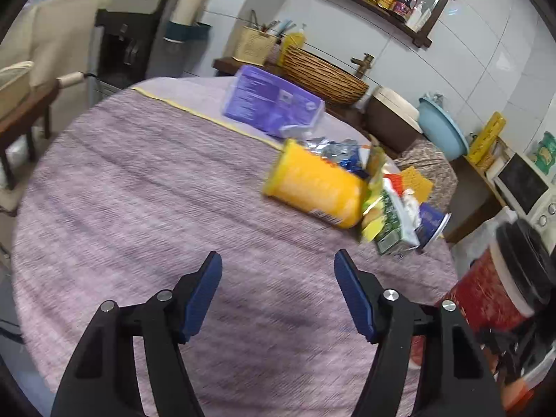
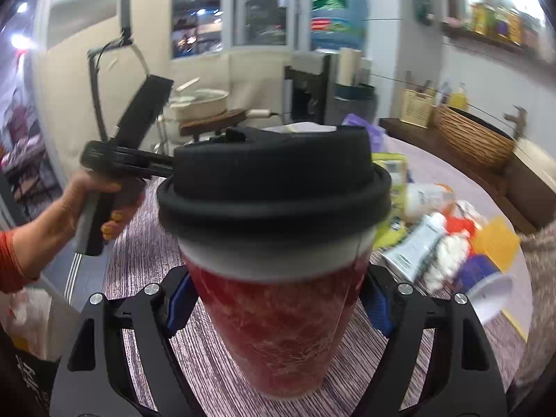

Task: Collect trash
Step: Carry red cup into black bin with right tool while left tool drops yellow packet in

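1. Red paper cup point(image 2: 278, 326) with a black lid is sitting clenched between the right gripper's point(image 2: 278, 309) blue pads, above the table point(image 1: 139, 191).
2. Left gripper point(image 1: 278, 274) is hovering released over bare cloth.
3. Trash pile point(image 1: 365, 187) is lying near the table's far edge.

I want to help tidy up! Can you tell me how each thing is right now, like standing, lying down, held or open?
Red cup: upright, black lid on, held in the right tongs.
Left tongs: open, nothing between them.
Yellow can: lying on its side on the table.
Purple pack: lying flat.
Blue cup: tipped over.
Green carton: lying down in the pile.
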The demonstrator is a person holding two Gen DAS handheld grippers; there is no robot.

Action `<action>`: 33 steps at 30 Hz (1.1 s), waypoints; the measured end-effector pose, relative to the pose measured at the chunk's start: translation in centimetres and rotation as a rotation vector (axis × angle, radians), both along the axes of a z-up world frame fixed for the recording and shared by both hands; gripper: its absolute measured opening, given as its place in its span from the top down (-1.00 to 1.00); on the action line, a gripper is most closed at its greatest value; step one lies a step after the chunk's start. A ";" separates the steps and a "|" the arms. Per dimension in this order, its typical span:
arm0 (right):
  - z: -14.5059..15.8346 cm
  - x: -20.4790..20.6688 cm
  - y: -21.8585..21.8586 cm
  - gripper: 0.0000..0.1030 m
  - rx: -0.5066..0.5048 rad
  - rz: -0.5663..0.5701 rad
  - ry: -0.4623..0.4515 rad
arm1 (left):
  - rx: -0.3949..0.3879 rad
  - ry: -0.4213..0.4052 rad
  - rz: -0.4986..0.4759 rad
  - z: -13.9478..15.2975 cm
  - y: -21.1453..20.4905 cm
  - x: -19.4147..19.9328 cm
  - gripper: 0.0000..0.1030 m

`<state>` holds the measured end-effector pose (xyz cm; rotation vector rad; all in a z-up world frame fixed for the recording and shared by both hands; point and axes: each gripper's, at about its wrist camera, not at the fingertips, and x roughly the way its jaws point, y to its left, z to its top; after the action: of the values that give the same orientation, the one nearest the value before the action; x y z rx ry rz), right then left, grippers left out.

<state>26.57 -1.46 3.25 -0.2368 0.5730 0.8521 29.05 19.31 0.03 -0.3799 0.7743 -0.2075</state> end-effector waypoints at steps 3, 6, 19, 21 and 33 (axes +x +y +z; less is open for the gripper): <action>0.1 -0.2 -2.9 -0.53 0.052 -0.113 -0.001 | -0.039 -0.015 -0.053 1.0 -2.8 2.3 -0.23; 0.2 -0.4 -5.1 -0.53 0.114 -0.185 0.006 | 0.009 -0.059 -0.098 2.4 -5.9 3.6 -0.23; -0.6 -1.8 -8.9 -0.53 0.180 -0.314 0.006 | 0.250 -0.027 -0.118 2.3 -12.1 10.1 0.90; -0.8 -2.2 -9.7 -0.53 0.177 -0.343 -0.008 | 0.250 -0.071 -0.091 3.2 -11.7 8.2 0.93; 1.0 -2.8 -17.9 -0.53 0.240 -0.550 -0.136 | 0.183 -0.278 -0.216 12.1 -18.5 1.7 0.94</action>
<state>23.77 -19.41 4.20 0.0831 0.3749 0.3605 30.71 0.79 12.12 -0.0895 0.5531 -0.3809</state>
